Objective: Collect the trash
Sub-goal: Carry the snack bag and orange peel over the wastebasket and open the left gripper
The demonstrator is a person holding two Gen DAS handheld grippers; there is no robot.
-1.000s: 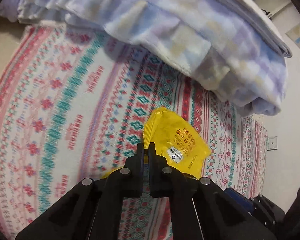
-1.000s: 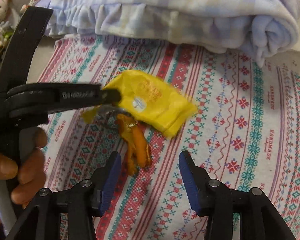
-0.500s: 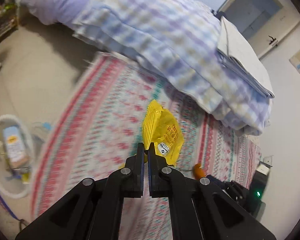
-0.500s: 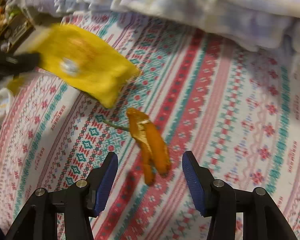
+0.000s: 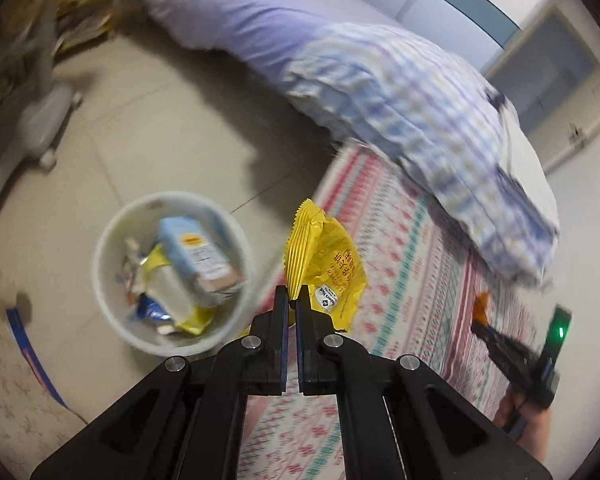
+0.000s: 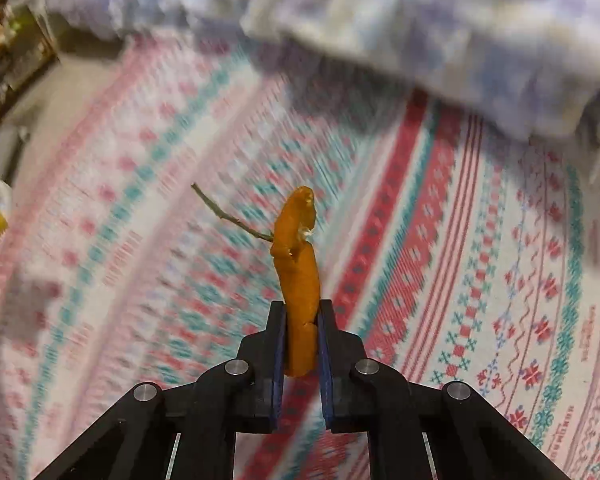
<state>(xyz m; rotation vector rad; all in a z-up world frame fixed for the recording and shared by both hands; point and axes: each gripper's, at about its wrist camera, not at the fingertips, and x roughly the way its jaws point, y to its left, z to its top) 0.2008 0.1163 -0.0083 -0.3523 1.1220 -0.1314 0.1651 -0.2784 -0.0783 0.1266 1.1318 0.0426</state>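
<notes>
Left gripper (image 5: 292,294): clamped tight on the crinkled yellow foil snack wrapper (image 5: 327,266), centre frame.
Round white waste bin (image 5: 108,236): centre left, already holding cartons and wrappers.
Right gripper (image 6: 302,312): jaws just closing, now pinching the orange peel strip (image 6: 300,276) above the red-and-teal patterned rug (image 6: 480,280).

Right gripper (image 6: 301,316) jaws just closed onto orange peel (image 6: 300,280); yellow wrapper (image 5: 324,268) carried from rug to beside white bin (image 5: 172,272).
</notes>
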